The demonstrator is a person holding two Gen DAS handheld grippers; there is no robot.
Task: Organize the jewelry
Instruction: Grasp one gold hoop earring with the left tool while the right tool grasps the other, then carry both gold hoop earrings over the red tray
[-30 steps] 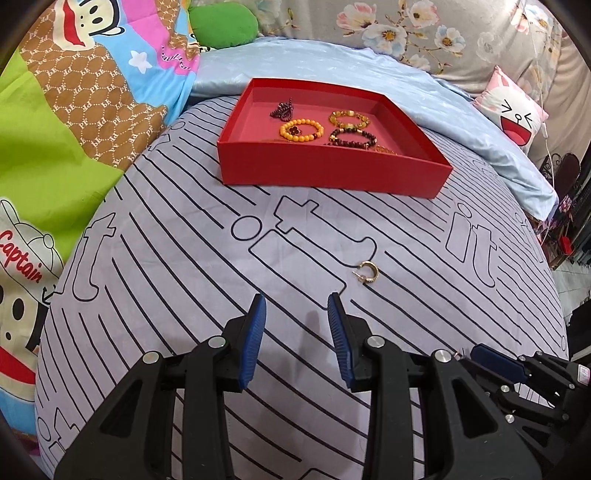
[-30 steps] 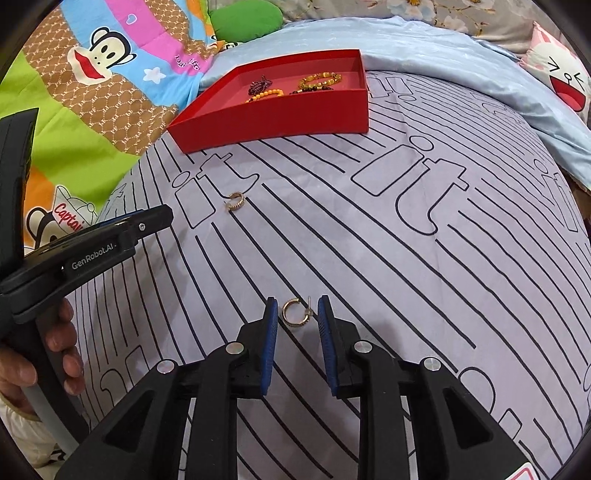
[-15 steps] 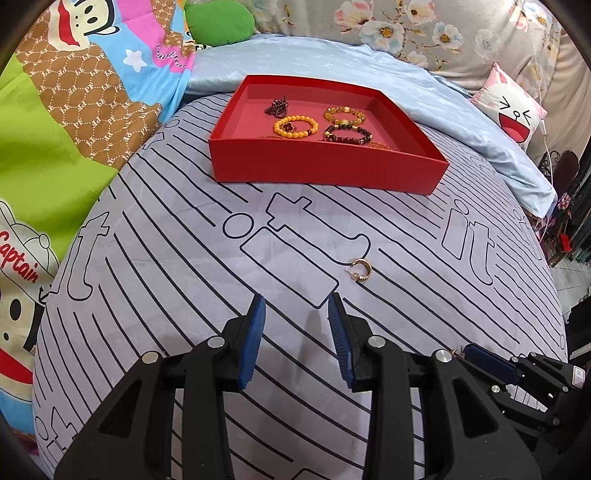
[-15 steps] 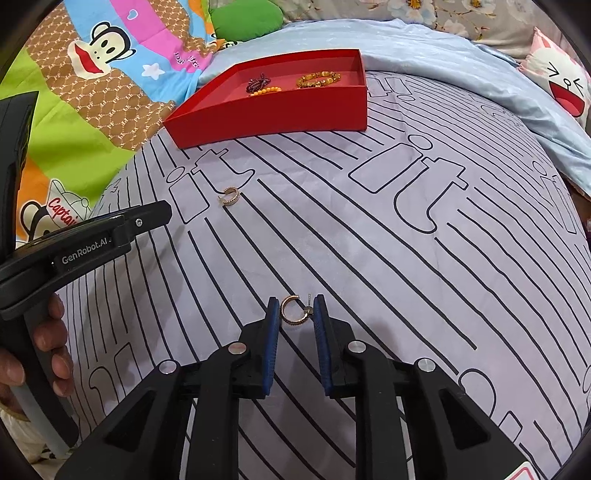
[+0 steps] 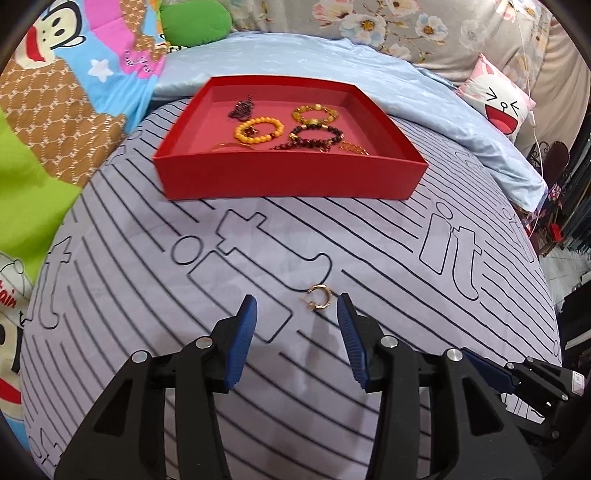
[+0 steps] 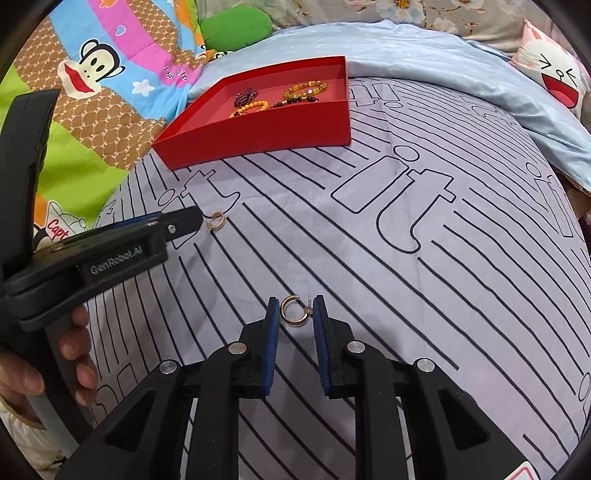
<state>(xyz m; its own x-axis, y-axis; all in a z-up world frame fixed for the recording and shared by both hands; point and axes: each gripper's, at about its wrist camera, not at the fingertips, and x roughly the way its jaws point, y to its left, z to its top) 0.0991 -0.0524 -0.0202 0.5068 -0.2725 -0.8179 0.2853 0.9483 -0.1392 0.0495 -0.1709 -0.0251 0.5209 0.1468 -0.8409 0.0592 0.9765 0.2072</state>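
Note:
A red tray point(image 5: 288, 181) at the far side of the striped bedspread holds several bead bracelets point(image 5: 260, 130); it also shows in the right wrist view point(image 6: 258, 133). A gold hoop earring point(image 5: 318, 297) lies on the cloth just ahead of my open left gripper point(image 5: 297, 314), nearer its right finger. In the right wrist view the same earring point(image 6: 217, 221) lies at the tip of the left gripper point(image 6: 184, 223). A second gold hoop earring point(image 6: 294, 313) sits between the tips of my right gripper point(image 6: 294, 314), whose jaws stand narrowly apart around it, not visibly touching.
A light blue quilt point(image 5: 424, 96) lies behind the tray. A cartoon blanket point(image 5: 74, 92) and a green cushion point(image 5: 195, 22) are at the left. A pink pillow point(image 5: 496, 107) lies at the right, near the bed edge. A hand point(image 6: 48, 373) holds the left gripper.
My left gripper has moved forward to the earring, which now lies at its fingertips. My right gripper's jaws have narrowed around the second earring.

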